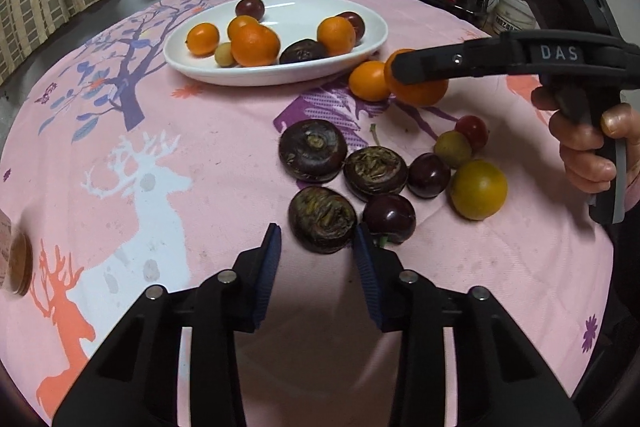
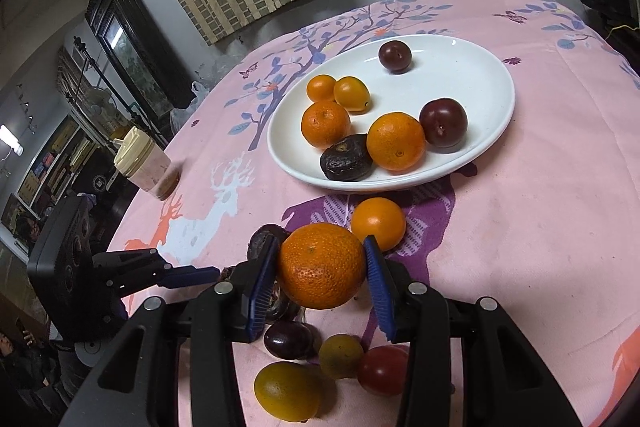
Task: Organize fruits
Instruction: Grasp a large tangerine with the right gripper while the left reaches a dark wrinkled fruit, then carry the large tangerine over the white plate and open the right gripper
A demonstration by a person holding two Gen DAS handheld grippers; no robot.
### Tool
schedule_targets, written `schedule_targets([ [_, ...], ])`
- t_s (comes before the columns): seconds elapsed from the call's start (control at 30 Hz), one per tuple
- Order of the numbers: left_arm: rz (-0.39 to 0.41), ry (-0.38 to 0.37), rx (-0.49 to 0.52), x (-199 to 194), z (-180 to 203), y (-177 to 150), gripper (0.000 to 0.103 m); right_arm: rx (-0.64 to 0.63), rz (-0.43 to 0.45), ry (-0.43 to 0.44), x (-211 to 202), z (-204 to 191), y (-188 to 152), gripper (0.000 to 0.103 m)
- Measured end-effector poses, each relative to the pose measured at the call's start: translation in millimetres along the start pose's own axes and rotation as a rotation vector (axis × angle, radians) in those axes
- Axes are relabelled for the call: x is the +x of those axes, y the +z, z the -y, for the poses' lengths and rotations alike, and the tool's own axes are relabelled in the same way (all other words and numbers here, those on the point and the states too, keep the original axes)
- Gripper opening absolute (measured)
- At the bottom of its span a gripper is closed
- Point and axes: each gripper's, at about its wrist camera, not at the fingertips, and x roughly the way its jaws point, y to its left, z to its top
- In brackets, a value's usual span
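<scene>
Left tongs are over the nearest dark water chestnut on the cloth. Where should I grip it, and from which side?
Take the water chestnut across its widest rim, coming down from above and the near side. It lies flat like a disc, rough top up, so the left tongs should straddle its left and right edges. The right pad has little room: a dark plum sits close on that side.

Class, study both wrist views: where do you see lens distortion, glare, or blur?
Left wrist view: fisheye bends the pink tablecloth into a dome, dark vignette in the corners, soft sheen on the white plate, a jar blurred at the left edge. Right wrist view: curtain lines curve, the held orange is sharp, the plate rim glints.
</scene>
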Motion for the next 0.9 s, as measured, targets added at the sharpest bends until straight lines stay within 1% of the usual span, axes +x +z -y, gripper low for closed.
schedule_targets([
  [0.13, 0.007, 0.047, 0.026, 8, 8, 1, 0.037, 0.000, 0.000, 0.000, 0, 0, 0, 0.044],
  [0.3, 0.004, 0.033, 0.001, 7, 3, 3, 0.036, -0.009, 0.008, -0.018, -1, 0, 0, 0.044],
  [0.37, 0.017, 0.057, -0.010, 4, 1, 5, 0.036, -0.010, 0.010, -0.020, -1, 1, 1, 0.044],
  [0.4, 0.032, 0.055, -0.027, 0, -3, 6, 0.036, -0.011, 0.012, -0.022, -2, 1, 0, 0.044],
  [0.5, 0.092, 0.008, -0.114, -14, -17, 16, 0.036, -0.028, 0.047, -0.058, -5, 0, 2, 0.044],
  [0.57, 0.128, 0.008, -0.160, -20, -24, 29, 0.036, -0.043, 0.091, -0.100, -8, -1, 7, 0.044],
  [0.67, 0.169, 0.052, -0.196, -20, -34, 55, 0.036, -0.062, 0.188, -0.190, -11, 1, 20, 0.044],
  [0.73, 0.187, 0.081, -0.209, -15, -39, 74, 0.036, -0.065, 0.230, -0.231, -10, 5, 31, 0.044],
  [0.8, 0.194, 0.083, -0.232, -4, -47, 96, 0.036, -0.051, 0.249, -0.245, -6, 13, 44, 0.044],
  [0.9, 0.189, 0.088, -0.275, 17, -56, 122, 0.036, -0.042, 0.239, -0.269, 5, 23, 59, 0.044],
])
